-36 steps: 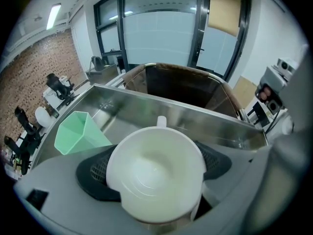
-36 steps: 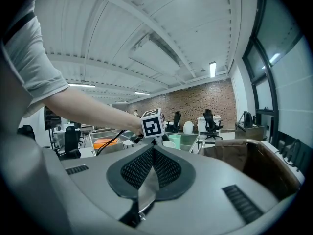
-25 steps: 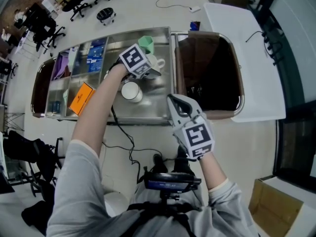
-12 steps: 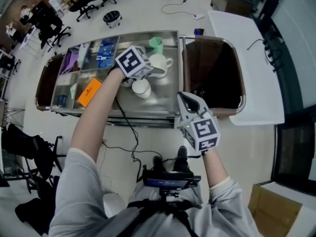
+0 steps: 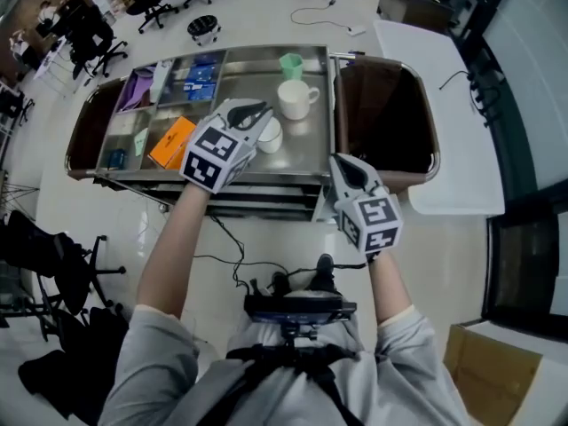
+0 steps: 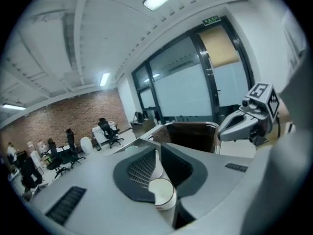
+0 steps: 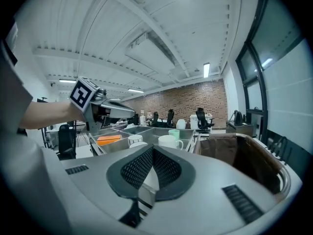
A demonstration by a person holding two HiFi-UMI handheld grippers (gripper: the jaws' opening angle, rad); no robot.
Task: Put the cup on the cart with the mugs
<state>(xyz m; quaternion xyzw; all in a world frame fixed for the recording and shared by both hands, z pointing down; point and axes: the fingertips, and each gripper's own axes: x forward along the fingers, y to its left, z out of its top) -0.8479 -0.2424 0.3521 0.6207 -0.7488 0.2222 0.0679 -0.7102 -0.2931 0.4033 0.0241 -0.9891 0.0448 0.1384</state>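
Note:
A white cup point(image 5: 270, 135) stands on the steel cart point(image 5: 240, 74), near a white mug point(image 5: 295, 98) and a green cup point(image 5: 291, 64). My left gripper point(image 5: 248, 112) hovers above and just in front of the white cup. Its jaws have just been closing and now stand shut with nothing between them. In the left gripper view the cup point(image 6: 163, 192) shows below the gripper point(image 6: 157, 153), not gripped. My right gripper point(image 5: 346, 169) is shut and empty at the cart's front right corner. From the right gripper view the mug point(image 7: 169, 141) and green cup point(image 7: 174, 133) show beyond the jaws.
The cart's left trays hold an orange packet point(image 5: 170, 142), blue packs point(image 5: 193, 82) and a purple item point(image 5: 133, 91). A deep brown bin point(image 5: 383, 118) joins the cart's right end. A white table point(image 5: 448, 114) lies further right. Office chairs point(image 5: 93, 43) stand beyond.
The left gripper has let go of the white cup, risen and drawn back toward me with its jaws now shut. The cup stays on the cart. The right gripper shifted slightly.

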